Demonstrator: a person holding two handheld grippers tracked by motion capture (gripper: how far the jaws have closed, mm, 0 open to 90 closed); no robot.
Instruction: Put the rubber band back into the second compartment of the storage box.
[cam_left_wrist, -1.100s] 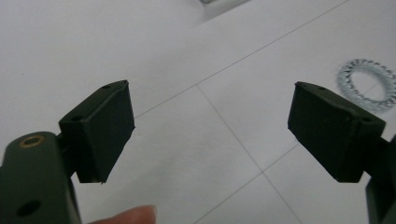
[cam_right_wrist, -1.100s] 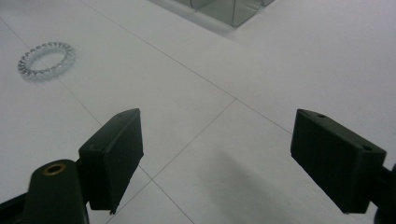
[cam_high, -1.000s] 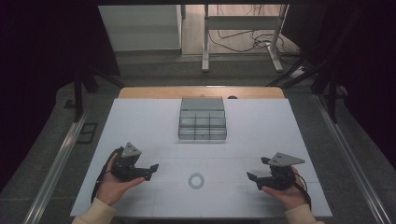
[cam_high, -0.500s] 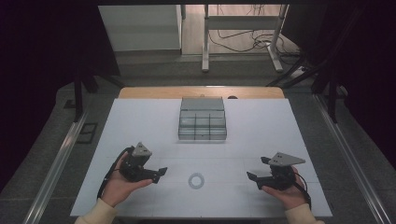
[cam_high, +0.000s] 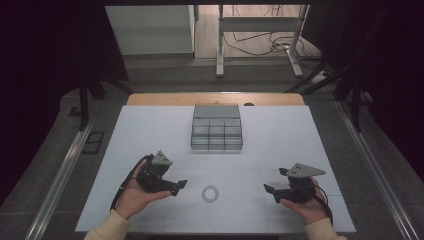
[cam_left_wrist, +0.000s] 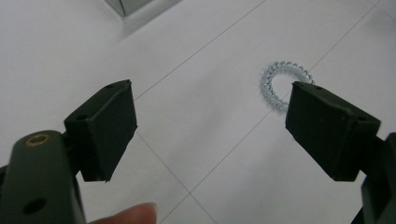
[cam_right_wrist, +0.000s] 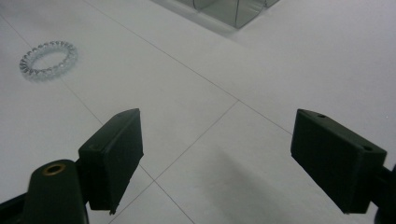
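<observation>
Jaws spread on both grippers; left gripper (cam_high: 177, 186) nears the spiral hair tie (cam_high: 210, 193), half-hidden in its own view.

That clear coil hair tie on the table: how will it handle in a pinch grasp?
The coil hair tie looks springy, so it will probably squash between the left gripper fingers. Thin and see-through, it is likely very light. Lying flat on the smooth table, it may slide rather than roll.
</observation>
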